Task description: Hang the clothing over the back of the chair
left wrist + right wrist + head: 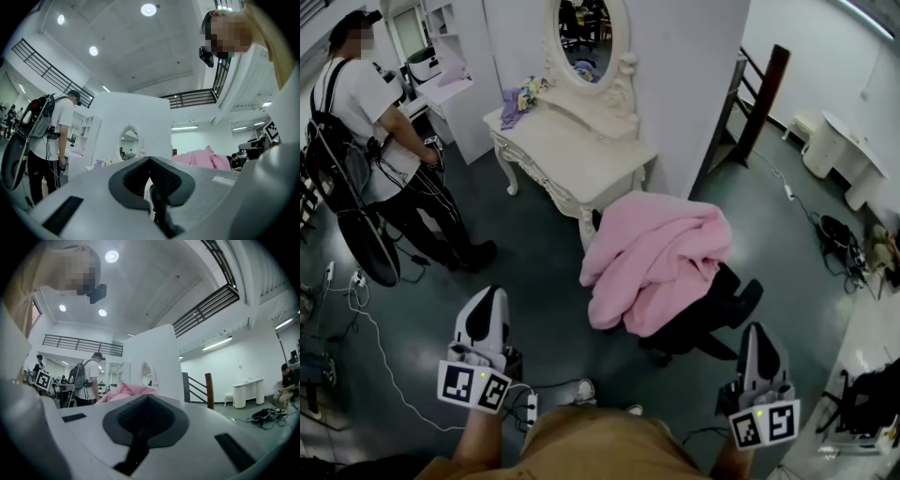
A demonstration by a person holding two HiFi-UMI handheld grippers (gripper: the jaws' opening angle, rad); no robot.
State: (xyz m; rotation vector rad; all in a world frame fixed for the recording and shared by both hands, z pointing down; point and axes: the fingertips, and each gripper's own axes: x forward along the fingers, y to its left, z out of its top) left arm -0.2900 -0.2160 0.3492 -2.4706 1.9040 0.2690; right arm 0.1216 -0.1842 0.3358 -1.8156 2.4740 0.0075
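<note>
A pink garment [656, 258] lies draped over a dark chair [712, 314] in front of the white dressing table [572, 150]. In the left gripper view the pink garment [201, 157] shows ahead beyond the jaws, and in the right gripper view the pink garment [129, 391] peeks over the jaw tops. My left gripper [490, 312] hangs low at the left, well short of the chair, its jaws shut with nothing between them. My right gripper [761, 349] is low at the right, below the chair, jaws also shut and empty.
A person [380, 141] with a backpack stands at the left by a white shelf unit [441, 56]. Cables [384, 366] trail over the dark floor. A wooden stair rail [759, 98] and a white desk [848, 155] are at the right. An oval mirror [586, 42] tops the dressing table.
</note>
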